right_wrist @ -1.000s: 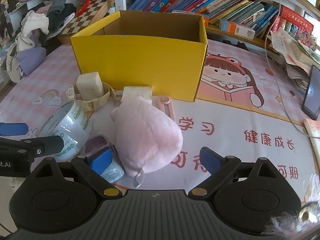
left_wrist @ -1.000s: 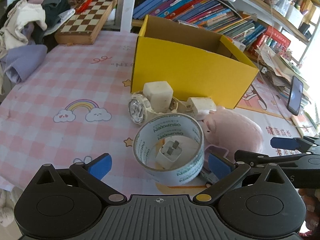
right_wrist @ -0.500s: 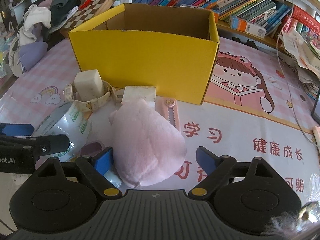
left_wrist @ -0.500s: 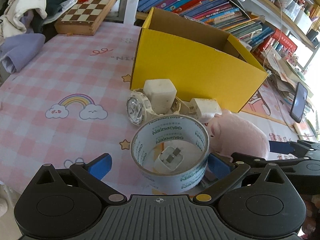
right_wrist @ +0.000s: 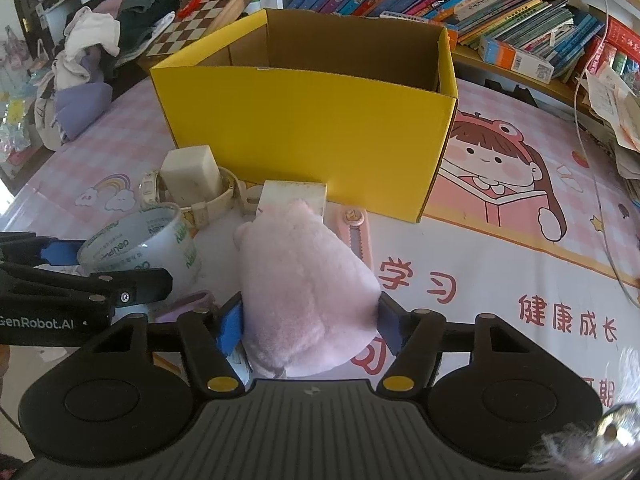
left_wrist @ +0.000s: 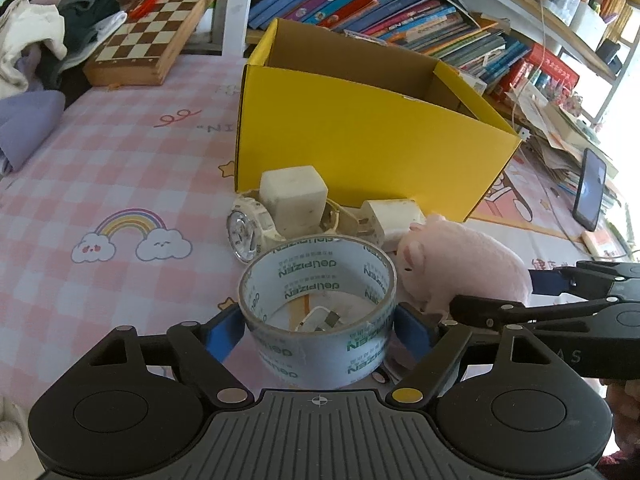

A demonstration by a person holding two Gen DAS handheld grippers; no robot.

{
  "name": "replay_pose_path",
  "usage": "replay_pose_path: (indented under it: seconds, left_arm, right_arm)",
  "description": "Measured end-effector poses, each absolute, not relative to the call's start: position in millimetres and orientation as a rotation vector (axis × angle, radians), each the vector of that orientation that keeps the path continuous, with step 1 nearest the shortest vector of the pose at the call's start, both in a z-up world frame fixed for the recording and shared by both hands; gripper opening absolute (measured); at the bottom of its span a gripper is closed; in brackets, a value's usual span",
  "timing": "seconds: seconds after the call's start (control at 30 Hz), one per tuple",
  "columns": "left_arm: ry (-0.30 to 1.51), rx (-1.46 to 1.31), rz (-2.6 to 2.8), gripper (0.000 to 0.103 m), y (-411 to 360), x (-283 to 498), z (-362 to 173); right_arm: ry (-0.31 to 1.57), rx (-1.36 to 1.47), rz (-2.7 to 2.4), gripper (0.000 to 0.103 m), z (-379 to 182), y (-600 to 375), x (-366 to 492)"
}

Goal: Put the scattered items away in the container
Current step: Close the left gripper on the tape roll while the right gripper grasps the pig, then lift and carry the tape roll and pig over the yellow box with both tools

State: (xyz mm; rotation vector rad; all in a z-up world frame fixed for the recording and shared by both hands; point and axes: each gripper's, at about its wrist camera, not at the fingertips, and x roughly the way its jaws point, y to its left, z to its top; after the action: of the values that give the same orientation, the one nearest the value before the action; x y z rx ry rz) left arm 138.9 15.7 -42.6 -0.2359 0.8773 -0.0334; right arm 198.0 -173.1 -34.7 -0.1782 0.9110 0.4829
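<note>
Tongs point(left_wrist: 318, 330) around tape roll point(left_wrist: 320, 312), watch point(left_wrist: 248, 232), charger point(left_wrist: 394, 218), yellow box point(left_wrist: 368, 148) ahead

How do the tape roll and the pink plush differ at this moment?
The tape roll is a hollow, translucent printed ring; the pink plush is a soft, solid, fuzzy lump. The left gripper brackets the roll; the right gripper squeezes the plush. Both sit on the table in front of the yellow box.

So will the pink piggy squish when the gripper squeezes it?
Probably yes. The pink plush pig looks soft and fuzzy, and it already bulges between the right gripper fingers, so it should squash, not slip. It likely weighs little and won't break if dropped into the yellow box.
</note>
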Motion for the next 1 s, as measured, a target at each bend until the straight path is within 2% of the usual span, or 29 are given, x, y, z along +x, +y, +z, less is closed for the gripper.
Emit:
replay_pose_path:
  seconds: [0.63,1.0]
  left_arm:
    - [0.668,-0.144,-0.07,0.082,14,130,24]
    - [0.547,-0.031,-0.135,0.082,6,159,67]
  right_arm:
    - [0.77,-0.117,0.521,0.061,32,-191,198]
    - [0.647,-0.115,0.575,0.062,72,-185,217]
